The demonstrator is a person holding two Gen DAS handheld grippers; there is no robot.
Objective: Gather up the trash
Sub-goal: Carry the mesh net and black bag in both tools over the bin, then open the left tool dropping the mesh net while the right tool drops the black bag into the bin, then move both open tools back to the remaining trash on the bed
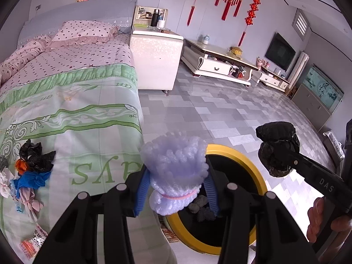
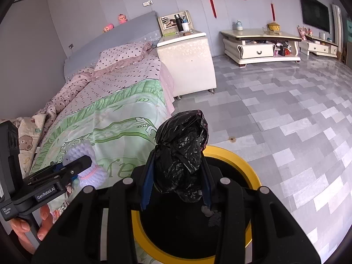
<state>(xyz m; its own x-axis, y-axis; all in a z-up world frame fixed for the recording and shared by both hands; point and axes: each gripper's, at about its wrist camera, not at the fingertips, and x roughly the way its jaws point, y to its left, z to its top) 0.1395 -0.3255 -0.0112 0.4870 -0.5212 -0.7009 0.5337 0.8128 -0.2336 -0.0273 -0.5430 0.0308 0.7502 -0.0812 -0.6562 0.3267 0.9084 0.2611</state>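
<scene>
Round yellow-rimmed black bin on grey tiled floor, right of green-patterned bedspread. White foam net bundle and crumpled black plastic bag above bin. Small trash pile on bedspread, left.

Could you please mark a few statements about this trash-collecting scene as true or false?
1. The left tool grips a white foam net. True.
2. The right tool is empty. False: it grips a crumpled black bag.
3. The bin has a yellow rim. True.
4. The bin is empty. False: dark crumpled pieces lie inside.
5. More trash lies on the bed. True.
</scene>
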